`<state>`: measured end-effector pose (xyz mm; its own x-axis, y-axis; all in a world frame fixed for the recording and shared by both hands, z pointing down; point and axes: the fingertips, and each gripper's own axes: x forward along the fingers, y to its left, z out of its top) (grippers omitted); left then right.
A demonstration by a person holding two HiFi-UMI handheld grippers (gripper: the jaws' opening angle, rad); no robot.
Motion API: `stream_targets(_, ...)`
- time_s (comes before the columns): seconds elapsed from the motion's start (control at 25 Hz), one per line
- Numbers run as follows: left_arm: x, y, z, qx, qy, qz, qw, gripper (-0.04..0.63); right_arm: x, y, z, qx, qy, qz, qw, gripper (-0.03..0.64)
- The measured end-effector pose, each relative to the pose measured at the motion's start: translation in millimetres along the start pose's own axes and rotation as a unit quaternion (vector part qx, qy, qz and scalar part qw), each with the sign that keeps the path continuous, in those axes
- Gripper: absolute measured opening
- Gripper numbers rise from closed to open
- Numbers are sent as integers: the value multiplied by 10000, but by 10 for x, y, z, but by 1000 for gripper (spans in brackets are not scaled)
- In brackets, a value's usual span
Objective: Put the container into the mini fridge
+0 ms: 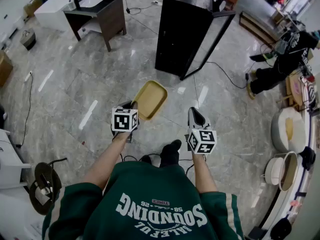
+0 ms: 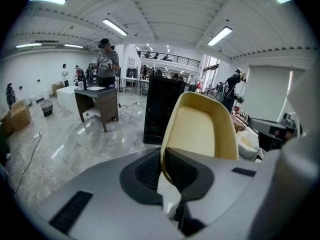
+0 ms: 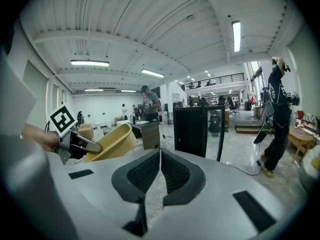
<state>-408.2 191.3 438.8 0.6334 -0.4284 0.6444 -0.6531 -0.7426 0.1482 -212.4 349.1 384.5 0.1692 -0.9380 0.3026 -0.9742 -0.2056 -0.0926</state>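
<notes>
Tan, plastic-looking container (image 1: 150, 99), a shallow tray shape, hangs in mid-air at frame centre in the head view. It's held by its near rim in the left tongs (image 1: 132, 105).

Handling, judged by look:
- Light, with a stiff thin wall. Smooth, so likely slippery. Not fragile.
- A one-edge pinch lets it pivot or slide out. A deeper bite on the rim, or a second hold on the far edge, looks safer.

Left tongs are narrow, clamped across the rim wall. Right tongs (image 1: 196, 115) are pressed together with nothing in them, lower right of centre and apart from the container.

Room and surface:
- Big open workshop hall, with a person (image 1: 280, 64) at the right edge.
- Floor (image 1: 90, 89) is glossy grey stone tile and fills most of the frame.
- Black mini fridge (image 1: 182, 29) stands top centre, with its glass door (image 1: 212, 41) swung open to the right. The container is well short of it.
- Dark desk (image 1: 102, 14) with a white basin, upper left.
- Cable (image 1: 225, 71) lies on the floor right of the fridge, a likely trip risk on approach.
</notes>
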Motion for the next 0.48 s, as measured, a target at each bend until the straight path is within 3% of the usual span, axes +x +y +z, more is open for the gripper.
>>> stream_targets(0.48, -34, 178, 26, 34, 16, -37, 10000, 25, 66, 124, 13, -189, 93, -195, 9996, 35)
